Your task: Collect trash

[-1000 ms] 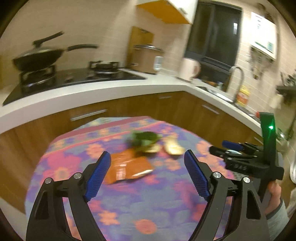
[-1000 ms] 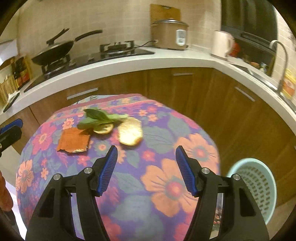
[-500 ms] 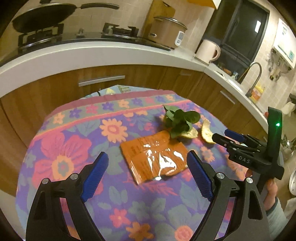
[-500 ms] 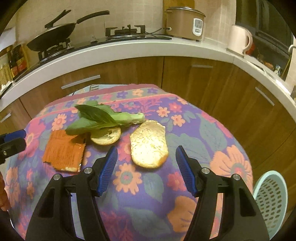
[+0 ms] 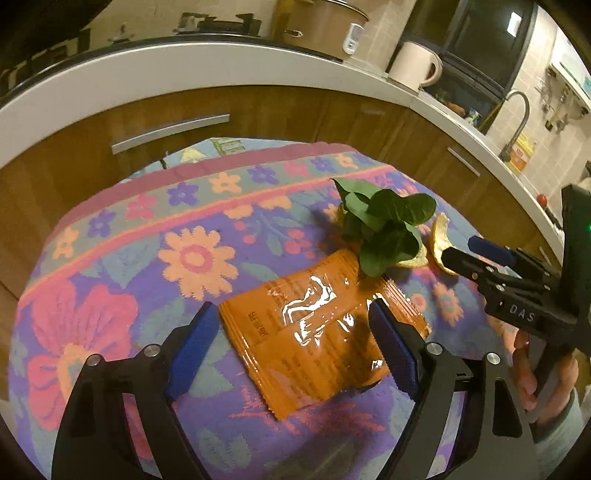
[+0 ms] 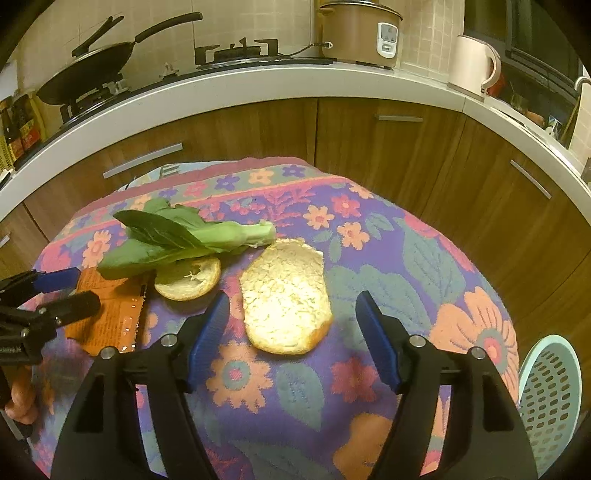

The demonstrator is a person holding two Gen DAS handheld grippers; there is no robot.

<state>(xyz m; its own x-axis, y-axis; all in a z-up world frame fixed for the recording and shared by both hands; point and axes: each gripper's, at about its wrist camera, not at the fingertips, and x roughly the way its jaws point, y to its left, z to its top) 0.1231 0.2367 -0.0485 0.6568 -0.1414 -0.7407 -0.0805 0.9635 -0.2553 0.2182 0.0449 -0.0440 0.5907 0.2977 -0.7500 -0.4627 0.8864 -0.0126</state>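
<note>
An orange snack wrapper (image 5: pixel 314 332) lies flat on the flowered tablecloth (image 5: pixel 147 258). My left gripper (image 5: pixel 291 314) hovers low over the wrapper, one finger on each side. Its jaws are closing a little and the pads do not touch the wrapper. A green leafy vegetable (image 6: pixel 177 236) rests on a small citrus peel (image 6: pixel 188 277). A large pale peel (image 6: pixel 284 295) lies between the fingers of my right gripper (image 6: pixel 291 301), whose jaws are opening and clear of it. Each gripper shows in the other's view: right gripper (image 5: pixel 461 249), left gripper (image 6: pixel 83 288).
A pale blue perforated basket (image 6: pixel 554 387) stands on the floor at the table's right. Wooden cabinets and a white counter curve behind, with a wok (image 6: pixel 85 74), a rice cooker (image 6: pixel 358 33) and a kettle (image 6: pixel 474 66). A hand (image 5: pixel 532 373) holds the right gripper's handle.
Both grippers came down and forward toward the table. The left one now straddles the orange wrapper. The right one now has the large peel between its fingers, and its jaws stand slightly wider.
</note>
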